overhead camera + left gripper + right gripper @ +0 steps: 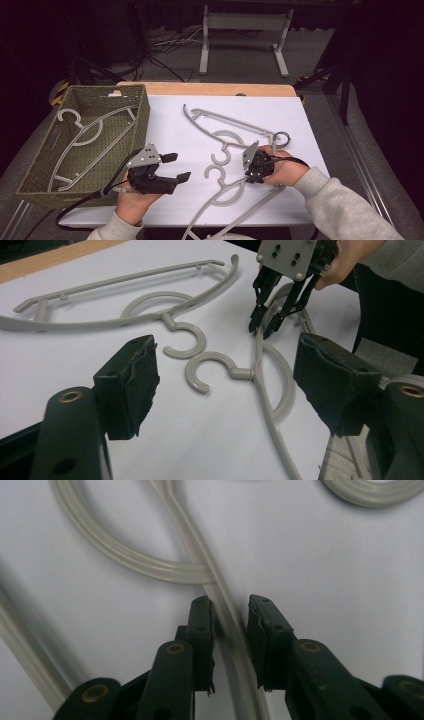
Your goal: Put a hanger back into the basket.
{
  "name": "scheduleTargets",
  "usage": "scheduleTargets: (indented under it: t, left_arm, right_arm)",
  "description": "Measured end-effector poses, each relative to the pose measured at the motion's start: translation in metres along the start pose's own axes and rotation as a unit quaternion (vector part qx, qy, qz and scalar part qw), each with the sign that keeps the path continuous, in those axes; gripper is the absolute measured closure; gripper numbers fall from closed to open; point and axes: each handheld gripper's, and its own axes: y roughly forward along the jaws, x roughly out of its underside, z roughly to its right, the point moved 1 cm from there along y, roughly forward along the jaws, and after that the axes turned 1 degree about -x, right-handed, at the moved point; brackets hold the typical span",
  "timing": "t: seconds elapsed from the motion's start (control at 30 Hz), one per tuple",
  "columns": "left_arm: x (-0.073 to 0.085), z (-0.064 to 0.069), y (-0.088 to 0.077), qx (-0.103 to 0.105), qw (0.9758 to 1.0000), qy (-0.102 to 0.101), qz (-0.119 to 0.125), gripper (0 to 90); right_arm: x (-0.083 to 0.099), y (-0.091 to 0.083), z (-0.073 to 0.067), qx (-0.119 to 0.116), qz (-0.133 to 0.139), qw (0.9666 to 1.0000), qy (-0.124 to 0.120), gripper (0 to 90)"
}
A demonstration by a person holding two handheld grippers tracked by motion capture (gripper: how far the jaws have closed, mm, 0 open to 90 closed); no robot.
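- Two grey hangers lie on the white table sheet (310,200); the near hanger (227,192) has its hook (207,371) toward the left gripper and its bars running toward the person.
- Right gripper (231,611) stands directly over that hanger's bar, one jaw on each side. The bar's long axis runs straight out ahead between them. They are not yet pressed onto it, with a sliver of gap on one side.
- Left gripper (170,167) hovers released with jaws wide, holding nothing, with both hooks ahead of it.
- Far hanger (227,122) lies beyond the right gripper.
- Woven basket (142,117), outside the left gripper, holds another hanger (82,137).
- Likely next: the nearer right gripper pinches the bar.
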Motion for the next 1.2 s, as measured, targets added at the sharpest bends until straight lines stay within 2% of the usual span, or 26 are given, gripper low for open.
scheduleTargets:
  t: [0.1, 0.2, 0.3, 0.4, 0.5, 0.53, 0.57, 0.6, 0.63, 0.73, 0.8, 0.87, 1.0, 1.07, 1.2]
  left_arm:
    - [0.000, -0.001, 0.002, 0.002, 1.0000, -0.001, -0.004, 26.7]
    - [-0.001, -0.002, 0.004, 0.006, 1.0000, -0.001, -0.004, 26.7]
    - [-0.003, -0.004, 0.004, 0.009, 0.9999, -0.002, -0.005, 26.8]
    - [-0.005, -0.006, 0.004, 0.012, 0.9999, -0.005, -0.009, 26.7]
    - [-0.010, 0.000, 0.008, -0.005, 0.9994, 0.017, -0.028, 26.2]
    - [-0.012, 0.001, 0.010, 0.013, 0.9996, 0.017, -0.018, 26.2]
    - [-0.012, 0.001, 0.010, 0.013, 0.9996, 0.017, -0.018, 26.1]
    - [-0.016, 0.000, 0.012, 0.018, 0.9996, 0.008, -0.018, 25.9]
    - [-0.016, 0.000, 0.012, 0.018, 0.9996, 0.008, -0.018, 25.9]
    - [-0.021, -0.001, 0.014, 0.005, 0.9995, 0.018, -0.027, 25.8]
    - [-0.024, -0.005, 0.016, 0.015, 0.9995, 0.006, -0.027, 25.6]
    - [-0.024, -0.009, 0.018, 0.016, 0.9993, 0.000, -0.034, 25.6]
    - [-0.023, -0.015, 0.026, 0.030, 0.9982, -0.003, -0.052, 25.8]
    - [-0.022, -0.016, 0.030, 0.033, 0.9979, -0.004, -0.056, 26.7]
    - [-0.021, -0.017, 0.036, 0.038, 0.9971, -0.003, -0.066, 27.8]
  right_arm:
    - [-0.002, -0.006, -0.004, 0.004, 0.015, 0.9999, -0.006, 78.6]
    - [-0.002, -0.018, -0.004, 0.019, 0.042, 0.9989, -0.011, 82.3]
    - [-0.001, -0.031, -0.003, 0.037, 0.081, 0.9960, -0.007, 82.6]
    - [0.000, -0.044, -0.003, 0.069, 0.088, 0.9935, -0.018, 82.6]
    - [0.000, -0.052, -0.006, 0.092, 0.095, 0.9909, -0.023, 82.7]
    - [0.000, -0.053, -0.006, 0.097, 0.099, 0.9901, -0.024, 82.7]
    - [0.001, -0.056, -0.007, 0.104, 0.106, 0.9886, -0.026, 82.7]
    - [0.001, -0.058, -0.008, 0.108, 0.111, 0.9876, -0.028, 82.6]
    - [0.001, -0.060, -0.008, 0.111, 0.114, 0.9869, -0.027, 82.7]
    - [0.002, -0.065, -0.010, 0.118, 0.120, 0.9852, -0.031, 82.6]
    - [0.002, -0.069, -0.012, 0.124, 0.124, 0.9839, -0.033, 82.6]
    - [0.002, -0.075, -0.014, 0.131, 0.126, 0.9826, -0.039, 82.6]
    - [0.000, -0.080, -0.017, 0.144, 0.130, 0.9799, -0.046, 82.6]
    - [-0.002, -0.082, -0.019, 0.152, 0.131, 0.9780, -0.058, 82.6]
    - [-0.007, -0.083, -0.022, 0.158, 0.133, 0.9762, -0.065, 82.6]
